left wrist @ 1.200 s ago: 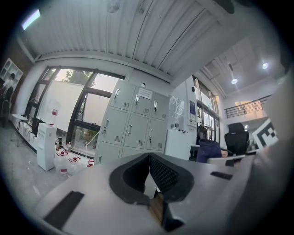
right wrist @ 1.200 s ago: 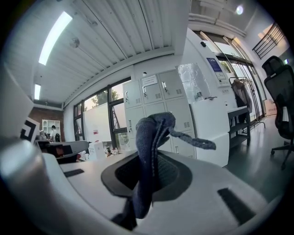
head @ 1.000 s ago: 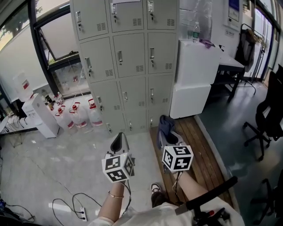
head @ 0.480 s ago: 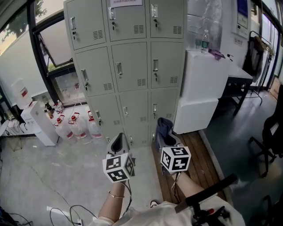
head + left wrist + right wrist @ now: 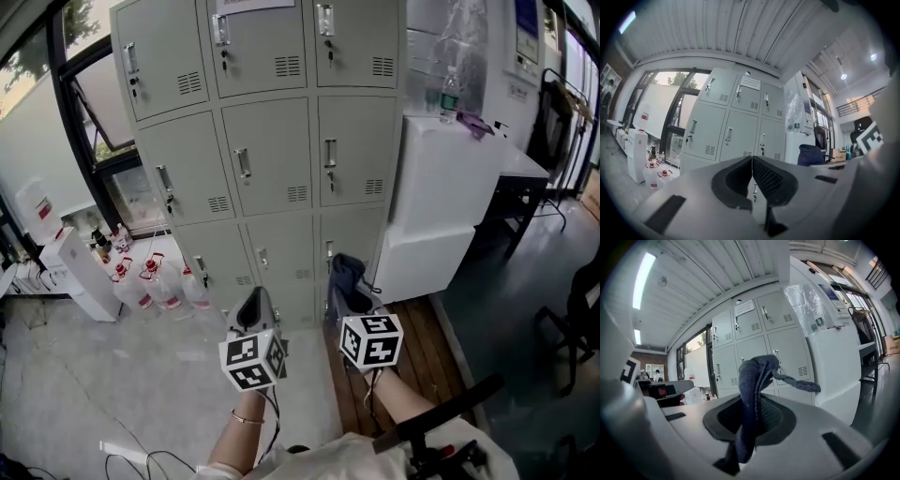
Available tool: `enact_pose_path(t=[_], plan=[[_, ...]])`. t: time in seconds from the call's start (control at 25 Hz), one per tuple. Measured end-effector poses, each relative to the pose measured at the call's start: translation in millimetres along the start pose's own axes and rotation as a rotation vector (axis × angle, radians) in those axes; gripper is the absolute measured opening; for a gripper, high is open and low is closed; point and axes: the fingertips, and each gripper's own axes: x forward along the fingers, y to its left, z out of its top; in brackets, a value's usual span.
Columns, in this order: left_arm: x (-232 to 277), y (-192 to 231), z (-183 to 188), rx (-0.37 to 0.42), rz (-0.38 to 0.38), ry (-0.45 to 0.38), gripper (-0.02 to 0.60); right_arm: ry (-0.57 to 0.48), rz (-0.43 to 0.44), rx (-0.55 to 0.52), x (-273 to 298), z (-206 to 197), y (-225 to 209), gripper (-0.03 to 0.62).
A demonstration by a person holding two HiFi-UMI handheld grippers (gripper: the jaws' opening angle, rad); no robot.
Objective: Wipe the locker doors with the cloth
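Grey metal lockers [image 5: 272,150] stand ahead in three columns, each door with a handle and vent slots; they also fill the left gripper view [image 5: 740,126] and the right gripper view [image 5: 754,352]. My right gripper [image 5: 349,292] is shut on a dark blue cloth [image 5: 348,273], which sticks up between its jaws [image 5: 757,380]. My left gripper [image 5: 253,307] is shut with nothing in it [image 5: 752,180]. Both grippers hang short of the lowest locker row.
A white cabinet [image 5: 441,197] stands right of the lockers with a bottle [image 5: 450,92] on top. Water jugs [image 5: 141,281] and a white unit [image 5: 80,272] sit at the left by the window. A wooden platform [image 5: 422,356] lies at the right.
The view has moved closer to the lockers, which now fill more of the frame. Both grippers keep the same pose, the cloth still held.
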Motion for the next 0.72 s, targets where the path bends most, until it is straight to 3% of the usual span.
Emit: enact_pose_path(t=[0.36,0.72], plan=[[72.1,23.9,-14.7,-0.015,0.01,0.026,0.009,0.032,-0.018,0.016,68.1,-7.6,-26.3,0.043],[188.2,61.5,-6.2,-0.03,-0.034,0.003,0.009,0.015,-0.067,-0.007,175.2,16.9,-50.6,0.043]])
